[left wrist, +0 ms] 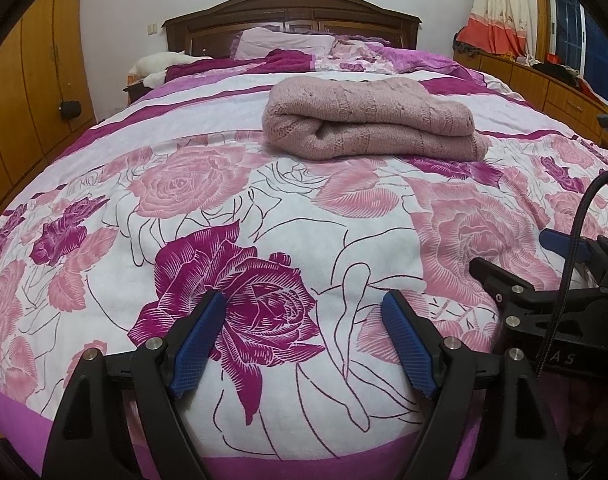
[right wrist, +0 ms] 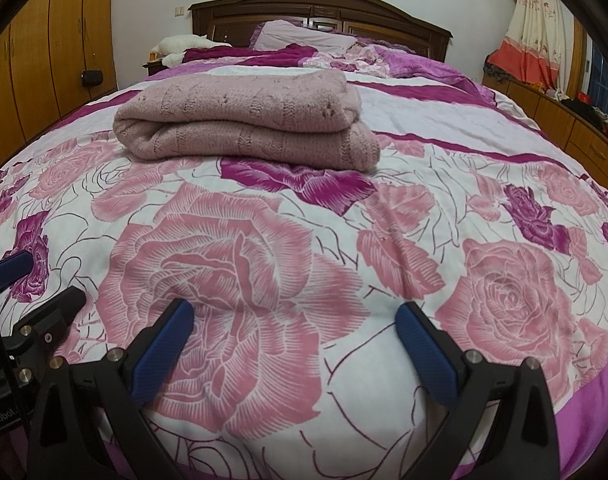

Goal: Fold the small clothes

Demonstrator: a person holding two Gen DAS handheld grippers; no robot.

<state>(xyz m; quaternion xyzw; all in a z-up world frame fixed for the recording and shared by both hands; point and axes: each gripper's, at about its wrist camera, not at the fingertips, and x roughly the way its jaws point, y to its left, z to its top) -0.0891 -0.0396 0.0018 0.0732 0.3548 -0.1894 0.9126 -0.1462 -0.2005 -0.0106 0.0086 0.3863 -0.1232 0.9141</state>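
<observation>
A wide bed covered with a white quilt printed with pink and magenta roses (left wrist: 304, 208) fills both views, backed by a dark carved wooden headboard (left wrist: 291, 12). On the quilt, toward the middle of the bed and well apart from both tools, lies a dusty-pink knitted garment folded into a thick, neat bundle (left wrist: 368, 120). A lilac pillow (right wrist: 304, 36) rests against the headboard. Low at the foot end, the left gripper (left wrist: 304, 312) holds its blue-padded fingers spread wide over the quilt, gripping nothing. The right gripper (right wrist: 295, 320) likewise stands wide apart and empty.
</observation>
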